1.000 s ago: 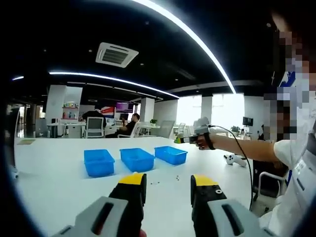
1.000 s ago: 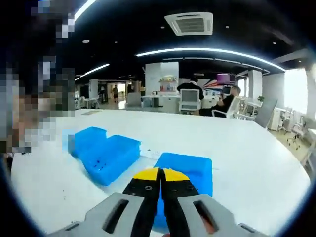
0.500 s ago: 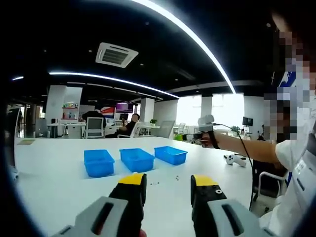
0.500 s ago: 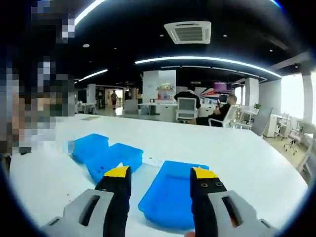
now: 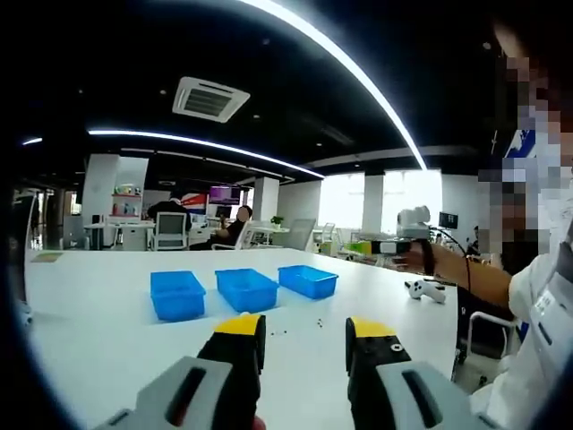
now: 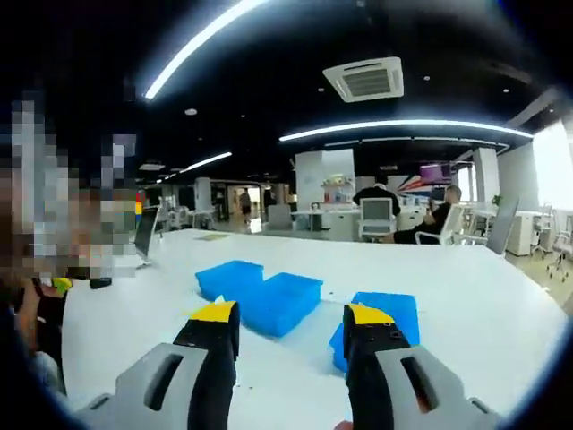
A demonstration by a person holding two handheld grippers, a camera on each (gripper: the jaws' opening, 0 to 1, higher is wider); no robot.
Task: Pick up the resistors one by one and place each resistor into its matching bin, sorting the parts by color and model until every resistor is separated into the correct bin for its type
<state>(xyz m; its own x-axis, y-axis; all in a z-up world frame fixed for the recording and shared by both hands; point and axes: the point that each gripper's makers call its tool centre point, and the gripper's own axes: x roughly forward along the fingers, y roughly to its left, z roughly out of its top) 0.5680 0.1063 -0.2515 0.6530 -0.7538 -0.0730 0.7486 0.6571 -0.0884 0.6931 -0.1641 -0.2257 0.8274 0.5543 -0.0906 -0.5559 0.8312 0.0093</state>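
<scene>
We held both claws apart and empty above the white bench (image 5: 107,313): left claw (image 5: 304,336), right claw (image 6: 291,327). Loose resistors (image 5: 304,326) lay near three blue bins (image 5: 248,288). We judged the next move a descent onto one resistor.

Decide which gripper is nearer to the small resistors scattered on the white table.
Left. The left gripper is low over the table with the resistors just ahead of its fingers. The right gripper is held up off to the side, past the bins.
</scene>
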